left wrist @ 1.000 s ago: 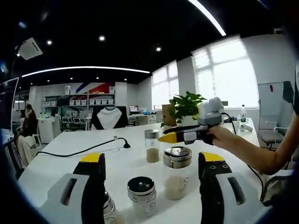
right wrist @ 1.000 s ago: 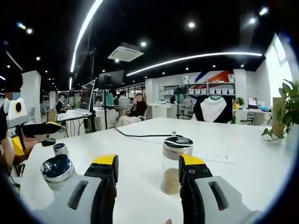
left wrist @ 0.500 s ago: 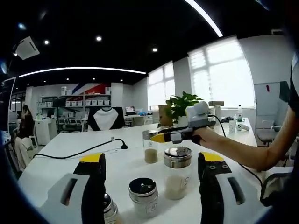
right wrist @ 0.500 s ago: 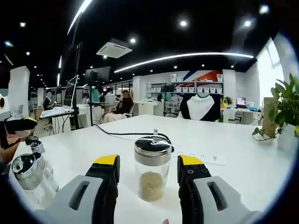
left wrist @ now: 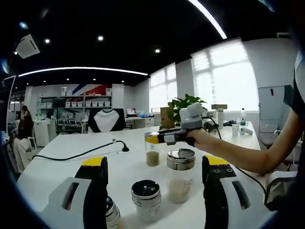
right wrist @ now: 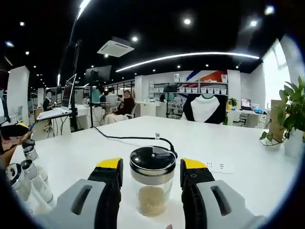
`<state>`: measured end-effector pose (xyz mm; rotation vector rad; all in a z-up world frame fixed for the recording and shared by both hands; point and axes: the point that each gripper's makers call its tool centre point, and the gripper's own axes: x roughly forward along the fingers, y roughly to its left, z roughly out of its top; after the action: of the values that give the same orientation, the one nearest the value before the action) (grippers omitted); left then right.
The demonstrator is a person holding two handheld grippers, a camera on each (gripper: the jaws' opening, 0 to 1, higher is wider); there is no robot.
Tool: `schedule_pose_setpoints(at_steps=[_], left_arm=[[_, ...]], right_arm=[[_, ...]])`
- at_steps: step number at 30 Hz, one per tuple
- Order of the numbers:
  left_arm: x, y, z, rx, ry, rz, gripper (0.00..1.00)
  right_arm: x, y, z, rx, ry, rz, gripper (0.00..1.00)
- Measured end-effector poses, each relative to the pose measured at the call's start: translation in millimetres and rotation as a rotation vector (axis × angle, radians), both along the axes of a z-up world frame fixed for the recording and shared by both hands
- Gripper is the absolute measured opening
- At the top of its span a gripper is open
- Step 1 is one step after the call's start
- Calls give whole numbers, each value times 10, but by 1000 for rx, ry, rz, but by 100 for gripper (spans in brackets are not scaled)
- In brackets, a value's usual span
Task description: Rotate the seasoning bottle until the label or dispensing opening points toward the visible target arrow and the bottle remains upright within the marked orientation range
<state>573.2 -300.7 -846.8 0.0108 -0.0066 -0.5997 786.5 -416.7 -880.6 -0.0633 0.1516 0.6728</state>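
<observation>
A glass seasoning bottle point(right wrist: 152, 186) with a dark shiny lid and tan grains stands upright on the white table point(right wrist: 238, 143). My right gripper point(right wrist: 151, 164) is open, one jaw close on each side of the bottle, with a thin gap showing on both. In the left gripper view the same bottle point(left wrist: 152, 152) looks tall and slim, and the right gripper point(left wrist: 157, 139) reaches in from the right at its lid, held by a hand point(left wrist: 200, 136). My left gripper point(left wrist: 155, 163) is open and holds nothing. A wide jar point(left wrist: 180, 177) and a small jar point(left wrist: 146, 199) stand just beyond its jaws.
Another bottle point(left wrist: 110, 213) sits by the left jaw. Several bottles point(right wrist: 26, 164) stand at the left of the right gripper view. A black cable point(right wrist: 136, 138) and a power strip point(right wrist: 217, 166) lie behind the bottle. A potted plant point(left wrist: 188, 106) stands at the far edge.
My right gripper has closed in on the seasoning bottle, which now stands between its jaws and looks larger. In the left gripper view that gripper has slid left to the bottle.
</observation>
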Motion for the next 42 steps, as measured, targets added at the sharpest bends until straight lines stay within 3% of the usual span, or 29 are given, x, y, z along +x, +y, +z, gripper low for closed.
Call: schedule_pose_setpoints(at_steps=[18, 28, 42], left_arm=[[64, 49, -55, 16, 20, 21, 86], [36, 55, -132, 16, 41, 22, 85], [28, 145, -11, -6, 16, 38, 84]], right_arm=[[27, 54, -89, 8, 6, 36, 40], [39, 93, -82, 13, -46, 37, 39], [18, 56, -18, 75, -53, -2, 38]])
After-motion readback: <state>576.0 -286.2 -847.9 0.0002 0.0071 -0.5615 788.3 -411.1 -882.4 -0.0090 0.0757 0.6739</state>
